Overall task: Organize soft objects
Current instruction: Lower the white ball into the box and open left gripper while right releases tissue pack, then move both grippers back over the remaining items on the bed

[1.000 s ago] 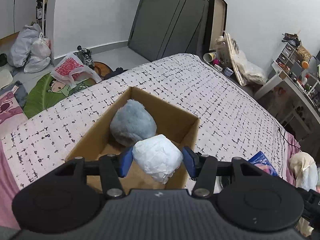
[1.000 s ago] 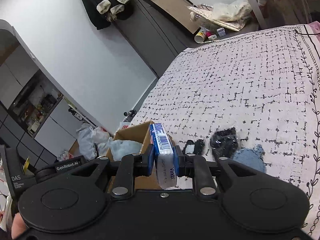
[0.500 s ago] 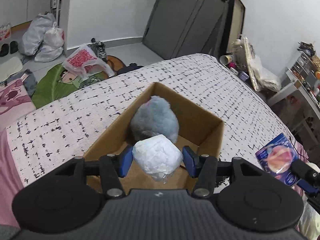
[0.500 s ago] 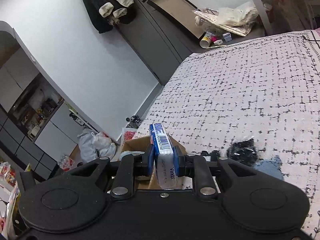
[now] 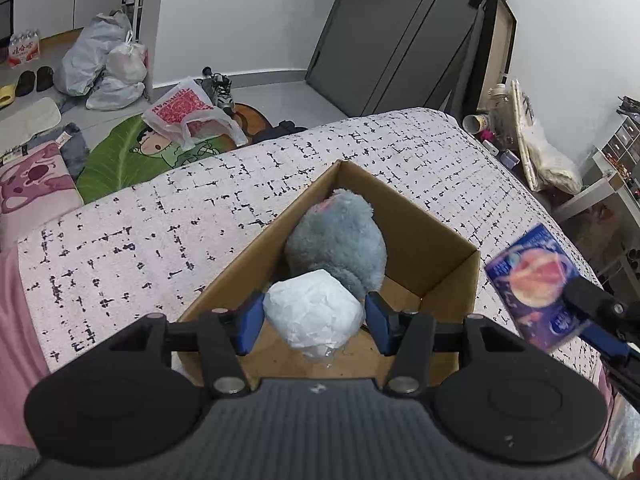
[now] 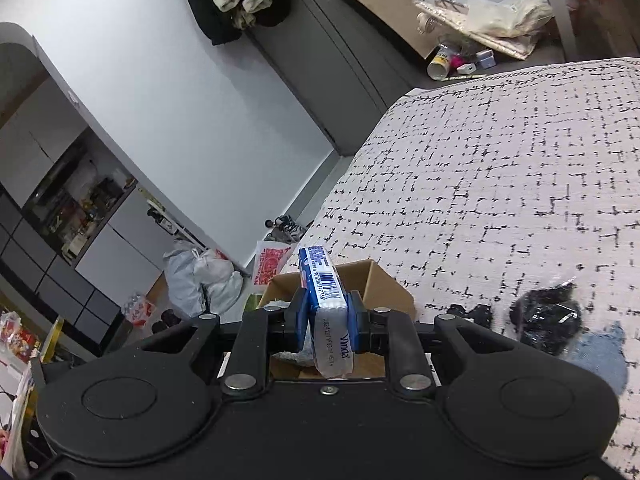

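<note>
Both tongs loaded over the box's near rim.
Left tongs (image 5: pixel 314 316) gripped white bundle (image 5: pixel 314 314) above cardboard box (image 5: pixel 448 276); grey plush (image 5: pixel 336 246) inside at 12 o'clock. Right tongs (image 6: pixel 328 326) clamped tissue pack (image 6: pixel 326 300); open bed (image 6: pixel 500 184) at 2 o'clock.

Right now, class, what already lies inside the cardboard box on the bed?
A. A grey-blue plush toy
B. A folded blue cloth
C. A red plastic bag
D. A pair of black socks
A: the left wrist view shows a grey-blue plush toy resting against the far corner inside the cardboard box, beyond the white bundle held in the left claw.
</note>
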{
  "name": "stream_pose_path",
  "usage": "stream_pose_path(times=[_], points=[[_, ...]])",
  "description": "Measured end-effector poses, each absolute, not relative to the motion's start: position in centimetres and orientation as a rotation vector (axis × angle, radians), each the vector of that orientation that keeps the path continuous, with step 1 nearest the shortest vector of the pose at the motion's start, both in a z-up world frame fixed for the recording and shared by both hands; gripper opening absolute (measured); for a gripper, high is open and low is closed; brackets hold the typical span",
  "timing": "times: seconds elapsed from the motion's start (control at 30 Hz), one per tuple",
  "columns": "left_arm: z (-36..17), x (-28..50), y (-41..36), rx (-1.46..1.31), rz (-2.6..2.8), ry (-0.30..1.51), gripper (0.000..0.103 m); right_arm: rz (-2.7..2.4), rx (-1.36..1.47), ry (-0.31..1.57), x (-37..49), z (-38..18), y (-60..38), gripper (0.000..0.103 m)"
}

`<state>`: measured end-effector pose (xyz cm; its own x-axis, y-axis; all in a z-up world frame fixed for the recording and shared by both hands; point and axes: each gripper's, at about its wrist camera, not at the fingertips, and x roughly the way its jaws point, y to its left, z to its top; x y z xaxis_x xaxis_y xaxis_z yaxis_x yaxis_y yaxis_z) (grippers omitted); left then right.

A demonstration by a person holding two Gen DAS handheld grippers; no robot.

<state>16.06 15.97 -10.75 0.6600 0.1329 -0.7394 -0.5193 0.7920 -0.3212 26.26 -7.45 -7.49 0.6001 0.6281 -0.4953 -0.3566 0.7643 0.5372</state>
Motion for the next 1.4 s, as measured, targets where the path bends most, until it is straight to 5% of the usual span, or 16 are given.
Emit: stream_pose_path(times=[0.33,0.43,0.5,0.93,1.4], points=[[-12.0,16.5,16.7,-0.598,0.396,0.813,0.058,0.594,0.386,0.758,28.0,-8.6,-4.5,0.02],[-12.1,16.6,16.6,-0.593,0.398,0.816,0.058,0.561,0.359,0.769,28.3,-8.8,-3.9,0.033],[-12.1,16.7,16.6,-0.588,0.397,0.817,0.059,0.528,0.331,0.774,28.3,-8.8,-3.9,0.063],[-10.7,16.7,14.3,-0.465,0.318,0.798,0.088,0.486,0.265,0.766,26.2,-6.6,-9.1,0.073],[-8.2,15.8,10.5,-0.403,0.243,0.818,0.099,0.444,0.189,0.716,23.0,-3.1,-15.5,0.093]])
